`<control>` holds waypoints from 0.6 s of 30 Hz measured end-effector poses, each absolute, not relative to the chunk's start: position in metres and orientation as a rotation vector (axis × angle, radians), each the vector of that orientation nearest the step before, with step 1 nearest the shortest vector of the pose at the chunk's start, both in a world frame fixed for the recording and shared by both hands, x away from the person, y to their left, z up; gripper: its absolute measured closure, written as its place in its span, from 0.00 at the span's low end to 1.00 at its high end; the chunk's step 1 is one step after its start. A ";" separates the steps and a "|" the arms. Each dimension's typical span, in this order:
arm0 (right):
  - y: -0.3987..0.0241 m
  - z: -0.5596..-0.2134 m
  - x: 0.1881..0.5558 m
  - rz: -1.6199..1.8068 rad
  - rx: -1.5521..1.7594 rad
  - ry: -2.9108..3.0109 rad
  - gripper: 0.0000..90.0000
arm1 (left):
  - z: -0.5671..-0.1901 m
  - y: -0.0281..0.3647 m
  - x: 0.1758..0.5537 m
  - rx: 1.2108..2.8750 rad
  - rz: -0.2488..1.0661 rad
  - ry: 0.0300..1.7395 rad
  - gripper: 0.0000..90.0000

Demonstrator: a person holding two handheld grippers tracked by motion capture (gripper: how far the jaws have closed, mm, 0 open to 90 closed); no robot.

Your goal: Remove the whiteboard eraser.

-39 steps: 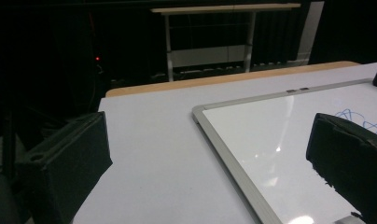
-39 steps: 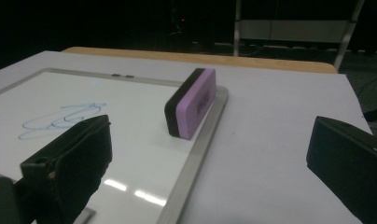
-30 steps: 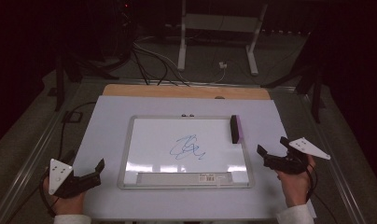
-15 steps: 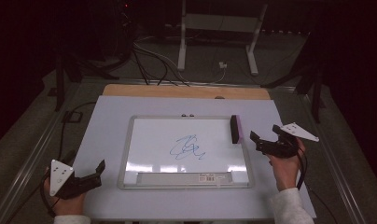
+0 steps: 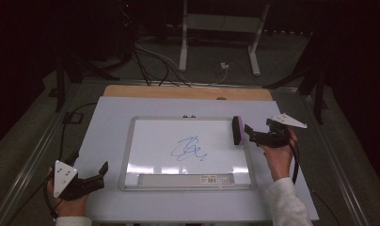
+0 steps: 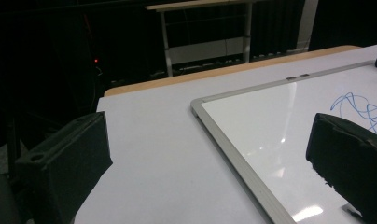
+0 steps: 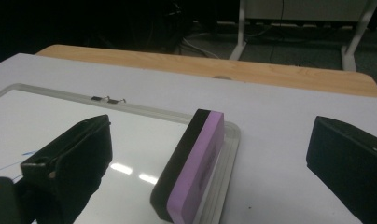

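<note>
A whiteboard [image 5: 146, 141] with a grey frame lies flat in the middle of the table, a blue scribble [image 5: 188, 149] at its centre. A black and purple eraser [image 5: 237, 130] stands on edge at the board's right rim. My right gripper [image 5: 249, 134] is open just right of the eraser. In the right gripper view the eraser [image 7: 191, 163] sits between the two spread jaws of that gripper [image 7: 210, 140], touching neither. My left gripper [image 5: 90, 165] rests open near the table's front left corner, beside the board's frame [image 6: 233, 154], with nothing between its fingers [image 6: 65, 163].
A white sheet [image 5: 108, 122] covers the table, with a bare wooden strip [image 5: 188, 92] along the far edge. Behind the table are cables [image 5: 150, 61] on the floor and a white stand [image 5: 216, 42]. A barcode label [image 5: 216, 178] sits on the board's lower tray.
My right gripper has moved forward and left from the front right of the table up to the eraser. The left gripper has stayed put.
</note>
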State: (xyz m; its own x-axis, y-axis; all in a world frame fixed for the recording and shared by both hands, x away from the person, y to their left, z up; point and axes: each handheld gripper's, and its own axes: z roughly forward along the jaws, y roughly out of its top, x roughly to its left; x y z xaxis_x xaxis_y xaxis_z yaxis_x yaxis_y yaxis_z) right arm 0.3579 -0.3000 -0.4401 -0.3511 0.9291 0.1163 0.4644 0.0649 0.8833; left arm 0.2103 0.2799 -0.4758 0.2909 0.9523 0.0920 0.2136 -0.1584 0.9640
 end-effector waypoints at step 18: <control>-0.297 -0.468 0.397 1.187 1.560 1.948 0.19 | -0.477 0.282 0.207 1.601 0.969 1.102 0.01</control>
